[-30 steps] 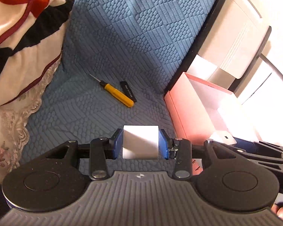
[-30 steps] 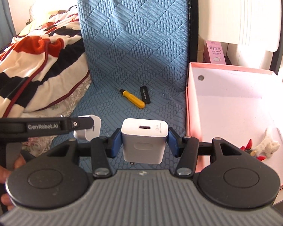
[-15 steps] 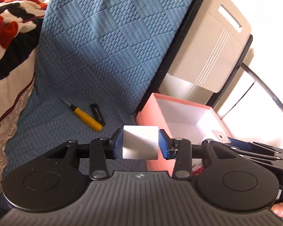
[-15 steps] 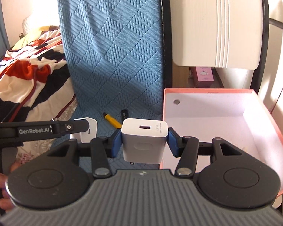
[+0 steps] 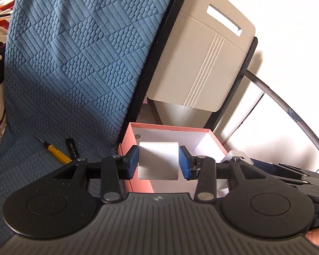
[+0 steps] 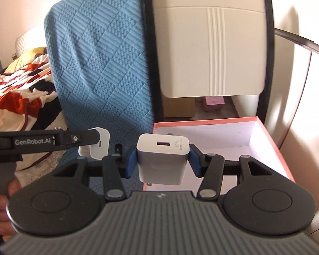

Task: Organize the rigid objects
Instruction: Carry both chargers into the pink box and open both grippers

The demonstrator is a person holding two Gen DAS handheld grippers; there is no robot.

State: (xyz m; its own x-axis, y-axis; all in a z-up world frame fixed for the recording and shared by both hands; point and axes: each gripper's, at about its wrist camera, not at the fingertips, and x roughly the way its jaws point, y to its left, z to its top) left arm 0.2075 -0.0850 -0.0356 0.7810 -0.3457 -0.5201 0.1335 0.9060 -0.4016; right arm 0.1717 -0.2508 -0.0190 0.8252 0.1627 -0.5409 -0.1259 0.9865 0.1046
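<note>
My left gripper (image 5: 158, 162) is shut on a small white charger block (image 5: 158, 160), held in front of the near left corner of the pink box (image 5: 138, 182). It also shows in the right wrist view (image 6: 96, 143). My right gripper (image 6: 162, 159) is shut on a white 66W charger (image 6: 162, 159), held over the box's near left edge (image 6: 274, 140). A yellow screwdriver (image 5: 56, 152) and a black USB stick (image 5: 72, 148) lie on the blue quilted cover (image 5: 74, 63), left of the box.
A beige chair back (image 6: 210, 53) with a black frame rises behind the box. A patterned blanket (image 6: 21, 99) lies at the far left. A small pink carton (image 6: 214, 103) stands on the floor behind the box.
Both grippers, each still holding its charger, have risen and moved right toward the pink box. The screwdriver and USB stick now lie further left and lower in view.
</note>
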